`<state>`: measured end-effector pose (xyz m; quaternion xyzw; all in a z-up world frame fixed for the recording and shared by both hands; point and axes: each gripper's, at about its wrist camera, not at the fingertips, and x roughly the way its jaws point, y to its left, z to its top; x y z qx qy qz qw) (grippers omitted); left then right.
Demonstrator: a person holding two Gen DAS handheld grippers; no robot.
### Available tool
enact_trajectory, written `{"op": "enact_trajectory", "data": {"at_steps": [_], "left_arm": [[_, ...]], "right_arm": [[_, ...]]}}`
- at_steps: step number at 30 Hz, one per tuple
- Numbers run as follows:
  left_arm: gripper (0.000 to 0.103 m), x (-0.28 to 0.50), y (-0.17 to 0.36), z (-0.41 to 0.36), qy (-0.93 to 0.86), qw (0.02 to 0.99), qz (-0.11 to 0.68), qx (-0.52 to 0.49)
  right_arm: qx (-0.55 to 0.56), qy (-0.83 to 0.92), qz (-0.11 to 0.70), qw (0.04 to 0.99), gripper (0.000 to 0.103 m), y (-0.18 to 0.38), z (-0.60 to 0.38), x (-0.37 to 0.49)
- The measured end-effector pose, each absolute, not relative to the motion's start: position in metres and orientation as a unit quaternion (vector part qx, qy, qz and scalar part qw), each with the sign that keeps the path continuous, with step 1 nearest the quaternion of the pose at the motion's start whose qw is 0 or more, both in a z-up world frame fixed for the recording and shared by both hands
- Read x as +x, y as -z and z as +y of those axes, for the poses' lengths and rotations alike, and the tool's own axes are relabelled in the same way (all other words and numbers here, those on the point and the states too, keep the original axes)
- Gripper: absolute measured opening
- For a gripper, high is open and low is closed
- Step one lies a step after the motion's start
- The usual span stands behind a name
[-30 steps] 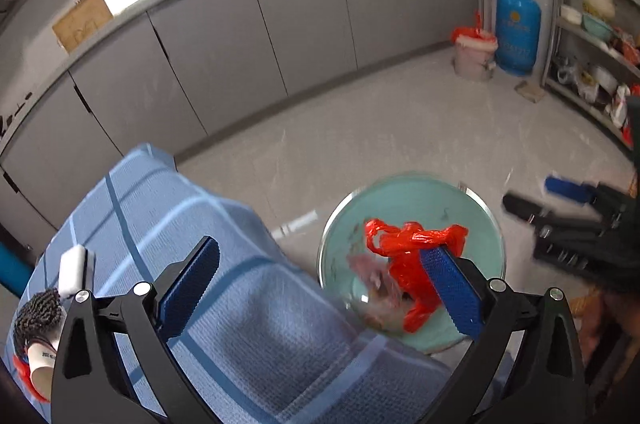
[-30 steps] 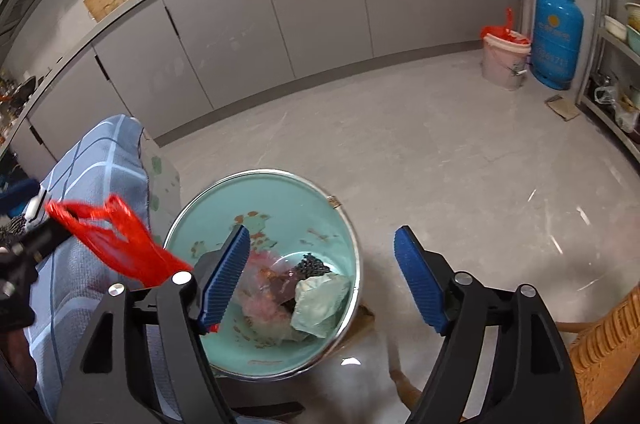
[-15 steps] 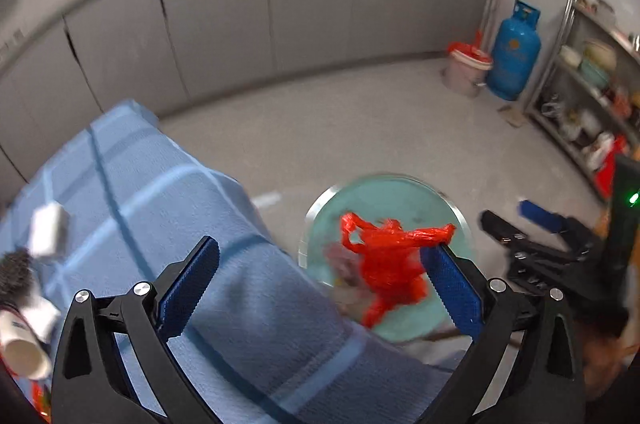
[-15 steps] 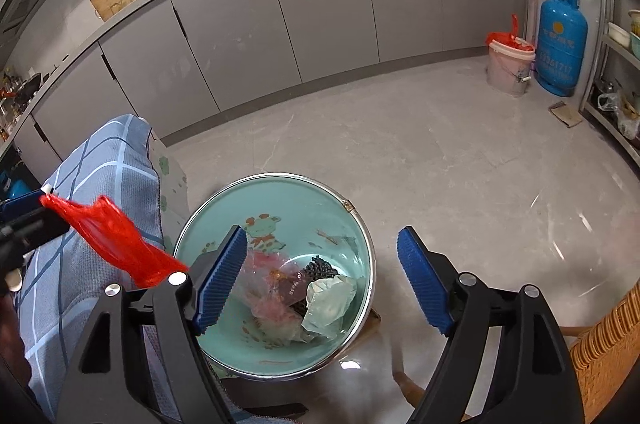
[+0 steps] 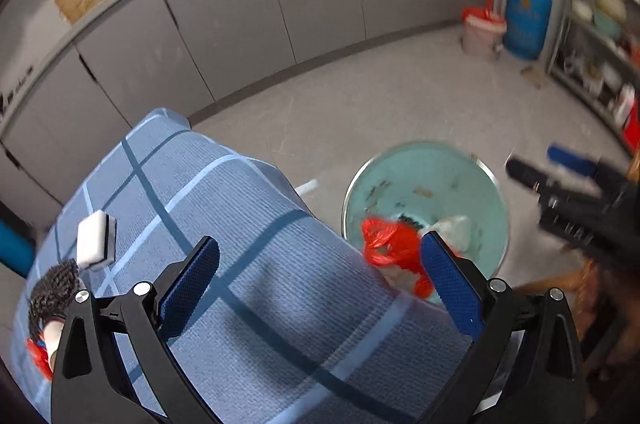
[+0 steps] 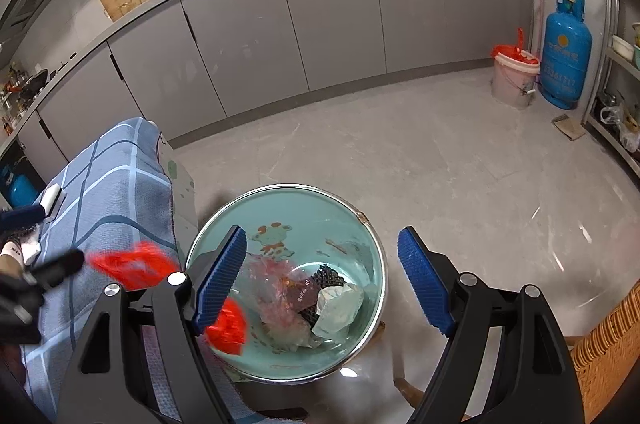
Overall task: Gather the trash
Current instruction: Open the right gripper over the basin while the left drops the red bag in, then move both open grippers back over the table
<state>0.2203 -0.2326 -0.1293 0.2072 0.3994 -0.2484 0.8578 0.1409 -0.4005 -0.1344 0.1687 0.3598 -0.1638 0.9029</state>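
A red plastic bag hangs off the tip of my left gripper's right finger, blurred, over the near rim of a teal basin. In the right wrist view the red bag drapes from the table edge into the basin, which holds crumpled plastic, a dark wrapper and a pale wad. My left gripper is wide open above the blue checked tablecloth. My right gripper is open and empty above the basin.
A white sponge, a dark scouring pad and a paper cup lie at the table's left end. Grey cabinets line the back. A pink bucket and blue gas cylinder stand far right. A wicker chair is near right.
The red bag has dropped lower and now trails into the basin. My left gripper has drawn back left over the table. My right gripper has barely moved.
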Motion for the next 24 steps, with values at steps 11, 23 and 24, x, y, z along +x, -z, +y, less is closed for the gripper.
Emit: {"op": "enact_trajectory", "data": {"at_steps": [11,23,24], "left_arm": [[0.099,0.235,0.115,-0.19,0.228,0.875,0.412,0.112],[0.099,0.216,0.079,-0.079,0.071,0.929,0.34,0.123],[0.099,0.213,0.08,-0.064,0.056,0.931,0.339,0.122]], "right_arm": [[0.153,0.14,0.349,0.914,0.085,0.117,-0.381,0.142],[0.122,0.055,0.36,0.923,0.087,0.108,-0.306,0.169],[0.118,0.047,0.36,0.924,0.087,0.107,-0.298,0.17]]}}
